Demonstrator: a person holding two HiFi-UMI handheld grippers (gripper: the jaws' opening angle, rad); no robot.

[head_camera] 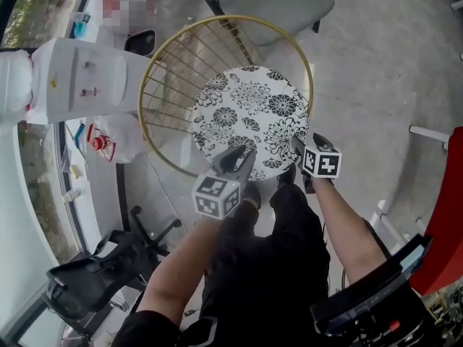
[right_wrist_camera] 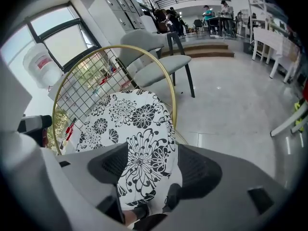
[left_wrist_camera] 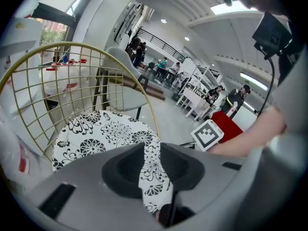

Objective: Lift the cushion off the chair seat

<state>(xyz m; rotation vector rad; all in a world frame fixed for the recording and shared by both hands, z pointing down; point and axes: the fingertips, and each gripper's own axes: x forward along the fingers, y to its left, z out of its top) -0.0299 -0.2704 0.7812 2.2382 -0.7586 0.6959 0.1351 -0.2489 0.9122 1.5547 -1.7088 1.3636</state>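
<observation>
A round white cushion (head_camera: 249, 118) with a black flower print lies on the seat of a gold wire chair (head_camera: 153, 85). My left gripper (head_camera: 239, 157) hangs over the cushion's near edge, jaws apart, and the print shows in the narrow gap between them in the left gripper view (left_wrist_camera: 151, 162). My right gripper (head_camera: 298, 150) is at the near right edge of the cushion, jaws wide. In the right gripper view the cushion (right_wrist_camera: 130, 119) fills the space between the right gripper's (right_wrist_camera: 147, 170) pads, and I see neither pad pressing on it.
A white water dispenser (head_camera: 79, 78) and a plastic bag (head_camera: 119, 139) stand left of the chair. A grey chair (head_camera: 275, 2) is behind it. A black office chair (head_camera: 94, 273) is at lower left, a red object (head_camera: 445, 230) at right. The person's dark trousers (head_camera: 268, 266) are just below the cushion.
</observation>
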